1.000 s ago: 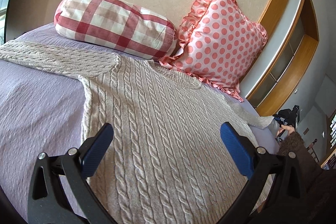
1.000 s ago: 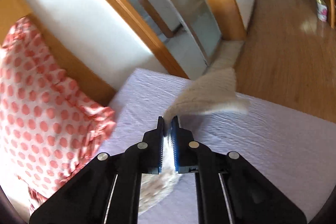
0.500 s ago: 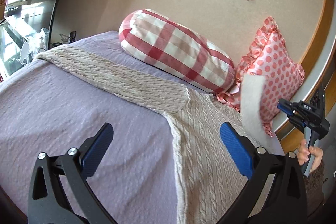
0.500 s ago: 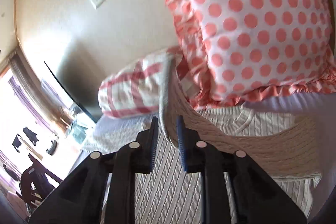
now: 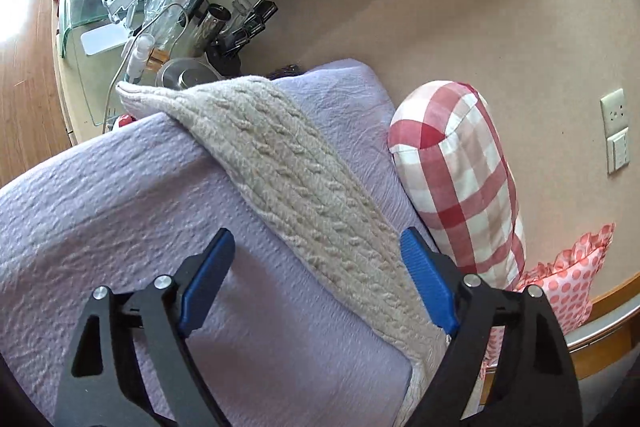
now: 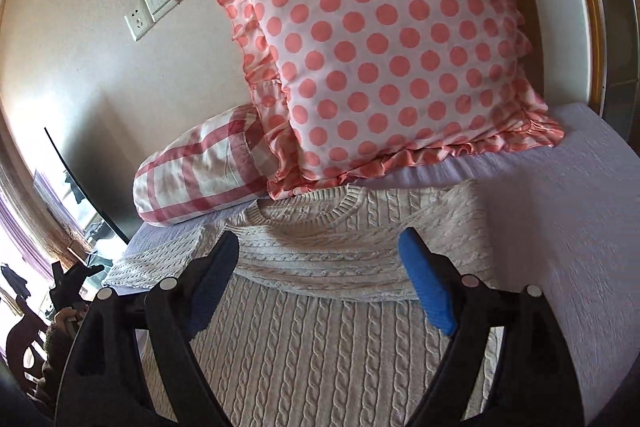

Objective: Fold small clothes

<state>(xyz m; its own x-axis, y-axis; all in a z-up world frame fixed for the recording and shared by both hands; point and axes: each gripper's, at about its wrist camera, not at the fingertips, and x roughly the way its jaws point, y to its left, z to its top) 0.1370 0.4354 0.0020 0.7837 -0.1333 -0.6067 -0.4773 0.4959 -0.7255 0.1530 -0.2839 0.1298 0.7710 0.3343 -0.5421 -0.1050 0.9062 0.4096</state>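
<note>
A cream cable-knit sweater [image 6: 320,339] lies flat on the lilac bed, collar toward the pillows. Its right sleeve [image 6: 340,263] is folded across the chest. My right gripper [image 6: 320,267] is open and empty just above that folded sleeve. In the left wrist view the sweater's left sleeve [image 5: 288,179] stretches out straight to the bed's far corner, its cuff [image 5: 132,95] hanging over the edge. My left gripper [image 5: 316,275] is open and empty, hovering over the upper part of that sleeve.
A red-checked bolster [image 5: 464,179] and a pink polka-dot cushion [image 6: 392,43] lean on the wall at the bed's head. A cluttered glass side table [image 5: 132,7] stands beyond the bed's left corner. Lilac bedspread [image 5: 100,211] lies left of the sleeve.
My right gripper carried the right sleeve across the chest, let it go and opened. My left gripper swung left from over the sweater body to over the outstretched left sleeve.
</note>
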